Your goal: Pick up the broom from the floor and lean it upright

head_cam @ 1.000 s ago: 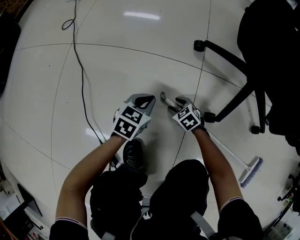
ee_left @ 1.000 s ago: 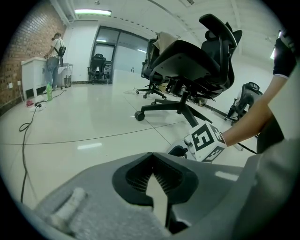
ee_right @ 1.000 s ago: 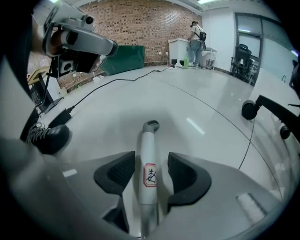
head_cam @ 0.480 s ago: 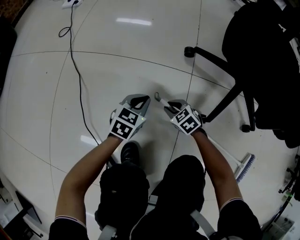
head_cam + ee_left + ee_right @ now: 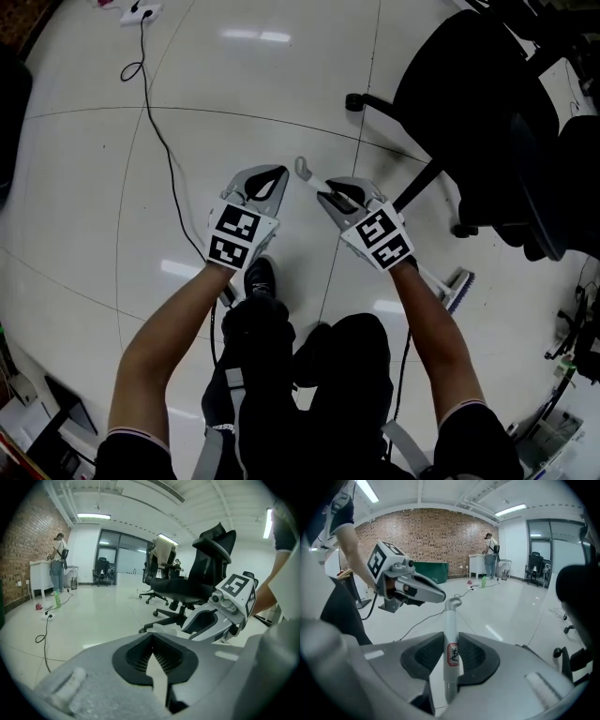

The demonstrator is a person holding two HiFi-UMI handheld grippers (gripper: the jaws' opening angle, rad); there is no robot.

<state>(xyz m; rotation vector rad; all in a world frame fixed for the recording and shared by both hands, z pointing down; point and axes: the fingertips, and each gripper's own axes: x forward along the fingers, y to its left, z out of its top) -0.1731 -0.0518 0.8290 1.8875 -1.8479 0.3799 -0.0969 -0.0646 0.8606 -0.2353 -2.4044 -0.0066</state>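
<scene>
The right gripper [image 5: 451, 638], its jaws having just been closing, pinches the pale grey plastic broom handle [image 5: 450, 616] below its looped end. The blue-bristled broom head [image 5: 457, 287] trails at its four o'clock above the glossy white floor [image 5: 94, 187]. The left gripper [image 5: 152, 637], at its nine o'clock, is pressed together on nothing.

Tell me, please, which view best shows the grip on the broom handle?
The right gripper view: the broom handle sits clamped between the right gripper's pads. The head view shows its tip and brush head; the left gripper view, little.
</scene>
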